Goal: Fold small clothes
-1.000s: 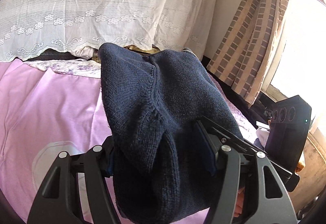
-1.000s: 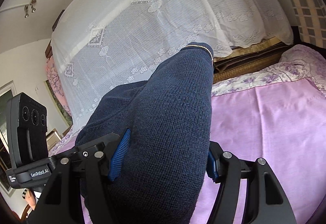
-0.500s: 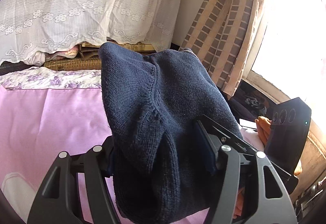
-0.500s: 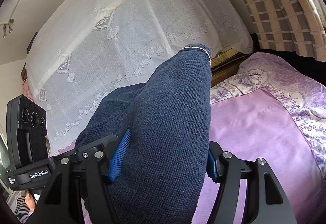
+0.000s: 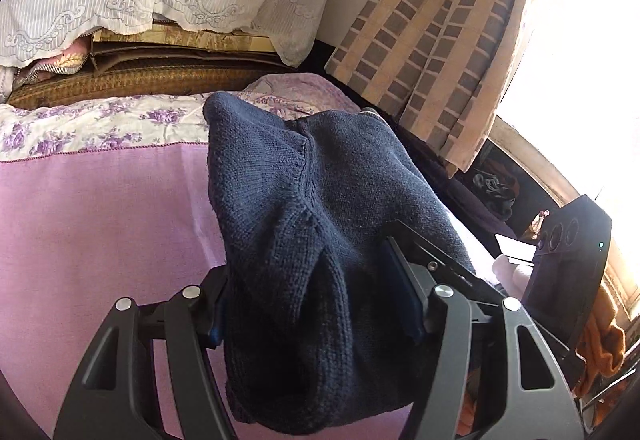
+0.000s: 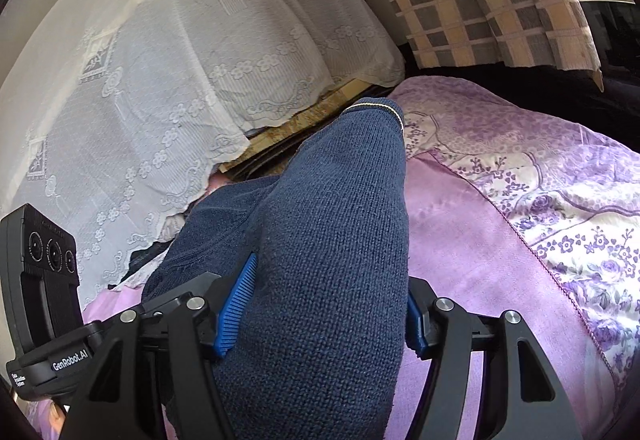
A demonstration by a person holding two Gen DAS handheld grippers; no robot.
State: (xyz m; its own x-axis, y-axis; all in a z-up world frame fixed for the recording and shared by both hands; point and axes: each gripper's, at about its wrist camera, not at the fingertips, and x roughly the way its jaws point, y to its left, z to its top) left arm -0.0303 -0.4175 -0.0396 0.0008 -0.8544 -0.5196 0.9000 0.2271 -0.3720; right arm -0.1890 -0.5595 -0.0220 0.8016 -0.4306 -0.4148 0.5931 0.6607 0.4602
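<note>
Navy knitwear fills the lower middle of both wrist views: a dark blue sweater (image 5: 320,240), bunched up and held above the bed. In the left wrist view, the left gripper (image 5: 316,304) is clamped on a thick fold of the sweater, and a raised seam runs up the knit toward the centre of the frame. In the right wrist view, the right gripper (image 6: 320,304) is closed on another part of the sweater (image 6: 332,240); its blue ribbed pads (image 6: 236,304) press into the fabric, and a pale yellow stripe edges the hem at the top of the bundle.

Behind the sweater lies a pink-purple bedsheet (image 5: 100,220) with a floral border (image 6: 560,200). White lace cloth (image 6: 180,80) takes up the upper left of both views, and a checked brown and tan curtain (image 5: 452,40) hangs at the upper right.

At the lower left of the right wrist view, a black device (image 6: 44,280) carries white lettering that reads "GenRobot.AI". Smaller print sits below it, too small to read.
</note>
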